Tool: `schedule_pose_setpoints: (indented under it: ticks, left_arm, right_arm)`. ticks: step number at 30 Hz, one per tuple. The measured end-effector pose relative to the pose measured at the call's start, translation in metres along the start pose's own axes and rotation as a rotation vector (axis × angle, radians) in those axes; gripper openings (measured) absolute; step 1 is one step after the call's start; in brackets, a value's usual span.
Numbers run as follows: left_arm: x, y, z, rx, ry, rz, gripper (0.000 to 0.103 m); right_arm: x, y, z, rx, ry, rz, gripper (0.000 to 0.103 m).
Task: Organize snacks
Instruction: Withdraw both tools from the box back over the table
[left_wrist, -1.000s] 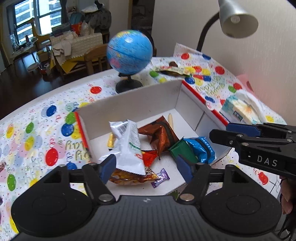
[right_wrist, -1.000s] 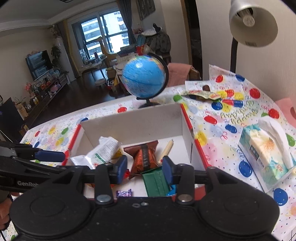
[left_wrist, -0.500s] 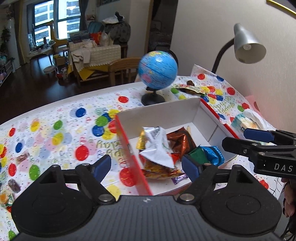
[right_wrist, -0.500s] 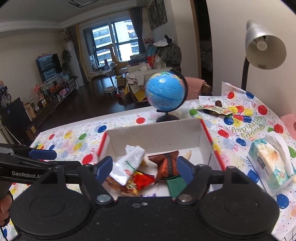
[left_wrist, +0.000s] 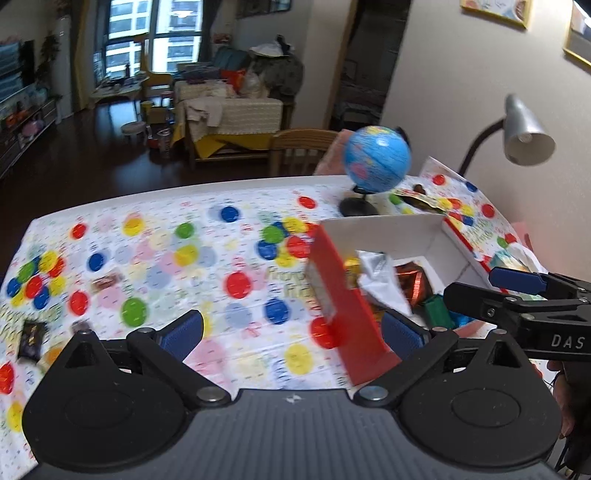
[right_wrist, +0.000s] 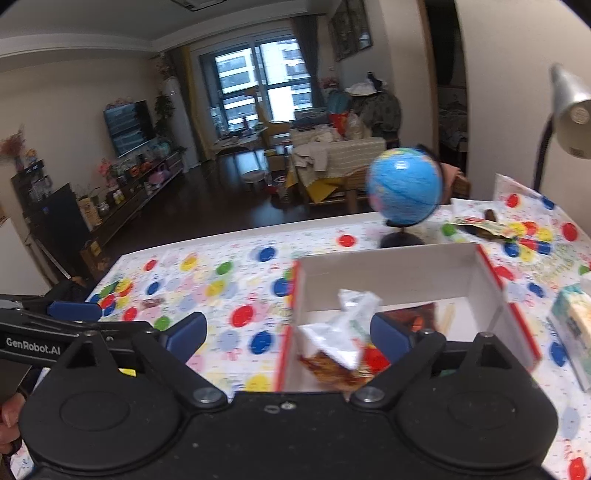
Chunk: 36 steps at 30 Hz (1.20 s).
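Red box, mixed snack packets inside

Open room is being left over the polka-dot-covered tabletop left of the red-and-white cardboard box. Passage beyond the box is being blocked by the blue globe on its black stand, and on the right by the grey gooseneck lamp.
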<state>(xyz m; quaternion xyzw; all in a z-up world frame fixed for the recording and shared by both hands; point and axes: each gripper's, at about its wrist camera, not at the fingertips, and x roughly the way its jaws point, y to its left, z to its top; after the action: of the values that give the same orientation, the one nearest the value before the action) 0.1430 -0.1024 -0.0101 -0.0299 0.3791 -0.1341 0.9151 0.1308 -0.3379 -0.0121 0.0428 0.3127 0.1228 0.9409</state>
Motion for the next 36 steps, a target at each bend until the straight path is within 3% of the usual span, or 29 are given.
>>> schedule_pose_setpoints:
  ticks: [11, 20, 36]
  left_arm:
    - [-0.03, 0.099, -0.023, -0.103, 0.0, 0.112, 0.103]
    - [-0.038, 0.174, -0.035, -0.169, 0.015, 0.185, 0.103]
    - [0.007, 0.278, -0.046, -0.224, 0.096, 0.299, 0.103]
  right_arm:
    - [0.031, 0.087, -0.005, -0.062, 0.044, 0.119, 0.099]
    - [0.066, 0.154, -0.011, -0.115, 0.085, 0.154, 0.099]
    - [0.16, 0.233, -0.02, -0.216, 0.181, 0.179, 0.095]
